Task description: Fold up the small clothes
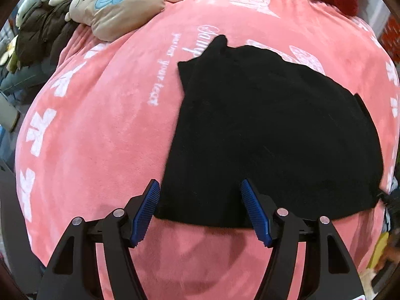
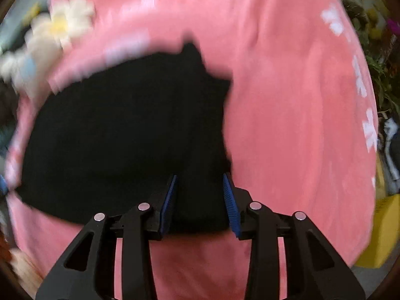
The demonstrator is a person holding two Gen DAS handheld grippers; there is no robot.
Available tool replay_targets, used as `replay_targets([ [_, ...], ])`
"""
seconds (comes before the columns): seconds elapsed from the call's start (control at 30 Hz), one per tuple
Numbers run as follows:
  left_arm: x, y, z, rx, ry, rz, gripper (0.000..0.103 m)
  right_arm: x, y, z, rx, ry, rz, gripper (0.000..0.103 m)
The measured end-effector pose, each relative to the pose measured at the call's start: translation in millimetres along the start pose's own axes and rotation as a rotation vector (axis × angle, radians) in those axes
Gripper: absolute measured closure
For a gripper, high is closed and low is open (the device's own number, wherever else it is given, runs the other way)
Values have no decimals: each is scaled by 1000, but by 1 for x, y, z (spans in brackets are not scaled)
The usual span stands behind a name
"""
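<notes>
Far left: pile of plush toys (image 1: 120, 5) and dark padded jacket (image 1: 42, 37) at blanket edge. Pink blanket (image 1: 100, 130) with white print covering whole surface. Black garment (image 1: 270, 135) flat on blanket, centre-right, narrow corner pointing far. Left gripper (image 1: 200, 187) spread wide over garment's near-left corner, nothing pinched. Right gripper (image 2: 201, 177) partly spread astride garment's near-right edge, cloth between blue pads (image 2: 170, 200), pads not pressing. Right view blurred. Yellow object (image 2: 382, 227) beyond blanket, right.
</notes>
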State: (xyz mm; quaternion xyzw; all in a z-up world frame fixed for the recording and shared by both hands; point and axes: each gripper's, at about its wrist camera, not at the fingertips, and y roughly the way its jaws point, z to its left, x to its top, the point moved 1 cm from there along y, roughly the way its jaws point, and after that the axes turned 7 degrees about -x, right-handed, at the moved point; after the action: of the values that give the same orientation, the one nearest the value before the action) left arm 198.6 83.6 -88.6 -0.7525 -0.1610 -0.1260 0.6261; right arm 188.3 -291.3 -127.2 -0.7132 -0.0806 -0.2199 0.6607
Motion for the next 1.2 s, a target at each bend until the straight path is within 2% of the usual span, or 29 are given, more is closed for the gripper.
replay_targets([
  [0.13,-5,-5,-3,-3,1,3,37,1,-28,-5,17,56,-68,65],
  [0.2,-7,-7,-5,-5,-4,2,37,1,-27,-9,7,72,-60,60],
  [0.4,-14,-11,-6,8,9,5,37,-10,-29,-34,41,136,-33,59],
  [0.5,-17,-12,3,2,-6,13,36,-18,-32,-39,45,134,-38,50],
  [0.57,-20,-13,15,-47,-38,6,32,-19,-32,-37,60,123,-43,50],
  [0.67,-20,-14,37,-151,-112,3,28,-17,-27,-38,103,101,-35,40],
  [0.73,-16,-11,48,-188,-153,7,28,-11,-24,-38,141,97,-42,40],
  [0.83,-5,-4,55,-238,-174,-1,28,1,-16,-35,148,80,-41,40],
  [0.87,-1,-1,54,-251,-168,-5,28,5,-12,-33,159,77,-36,46],
  [0.9,2,1,51,-270,-156,-7,31,8,-9,-30,180,71,-25,77],
  [0.93,5,5,48,-285,-135,-4,58,12,-5,-26,196,62,8,98],
  [1.0,11,14,38,-327,-97,63,98,18,-19,-24,200,56,-9,101],
  [1.1,13,-9,36,-386,-89,22,100,19,-48,-31,194,52,-60,101],
  [1.17,7,-20,37,-401,-86,28,100,6,-40,-41,176,50,-24,101],
  [1.2,1,-18,40,-387,-85,47,100,-3,-24,-40,160,25,25,101],
])
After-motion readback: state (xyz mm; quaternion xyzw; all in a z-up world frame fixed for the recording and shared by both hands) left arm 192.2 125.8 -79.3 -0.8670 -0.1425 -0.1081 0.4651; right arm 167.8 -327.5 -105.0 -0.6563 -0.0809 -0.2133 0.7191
